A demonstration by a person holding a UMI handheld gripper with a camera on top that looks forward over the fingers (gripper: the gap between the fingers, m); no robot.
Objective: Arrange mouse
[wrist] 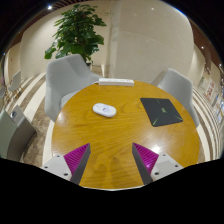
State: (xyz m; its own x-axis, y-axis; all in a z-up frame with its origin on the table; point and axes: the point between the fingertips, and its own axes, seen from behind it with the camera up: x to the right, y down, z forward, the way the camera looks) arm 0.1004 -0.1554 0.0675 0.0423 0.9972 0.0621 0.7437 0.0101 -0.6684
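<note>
Mouse (104,109): white, oval, lying flat on the round wooden table (110,140), well beyond the spread fingers of the hand-held gripper (110,160), apart from them.

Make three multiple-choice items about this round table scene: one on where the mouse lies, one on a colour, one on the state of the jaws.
1. Where does the white mouse lie?
A. On the closed laptop
B. On the round wooden table, left of the closed laptop
C. On a chair

2. What colour is the keyboard?
A. White
B. Black
C. Red

3. How do the jaws of the gripper stand?
A. Shut on the mouse
B. Shut on nothing
C. Open, holding nothing

Answers: 1 B, the mouse rests on bare wood beside the laptop. 2 A, it shows white at the table's far edge. 3 C, bare table shows between the pink pads.
</note>
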